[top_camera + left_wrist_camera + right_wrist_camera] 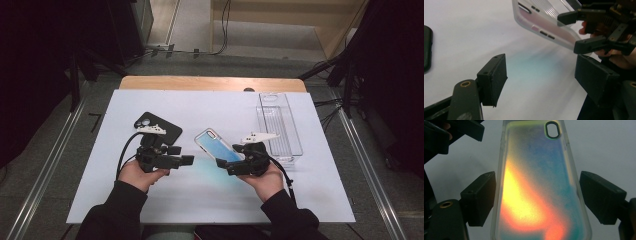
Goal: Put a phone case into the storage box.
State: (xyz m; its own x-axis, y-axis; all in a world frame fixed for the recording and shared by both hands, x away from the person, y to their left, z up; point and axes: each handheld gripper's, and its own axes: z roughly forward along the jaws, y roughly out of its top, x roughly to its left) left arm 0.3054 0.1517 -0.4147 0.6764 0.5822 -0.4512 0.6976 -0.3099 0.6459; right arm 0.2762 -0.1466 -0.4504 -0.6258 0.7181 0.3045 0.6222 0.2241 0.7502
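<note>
Clear plastic tray [280, 125] stands at far right, nothing inside; right gripper [223, 164] grasps the iridescent phone case [216, 143], left gripper [189, 160] released wide.

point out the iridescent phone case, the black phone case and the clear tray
iridescent phone case [541, 185], right gripper view, middle of its coloured back
black phone case [167, 129], high view, bare back panel right of the camera hole
clear tray [280, 120], high view, ribbed floor near its middle
</note>
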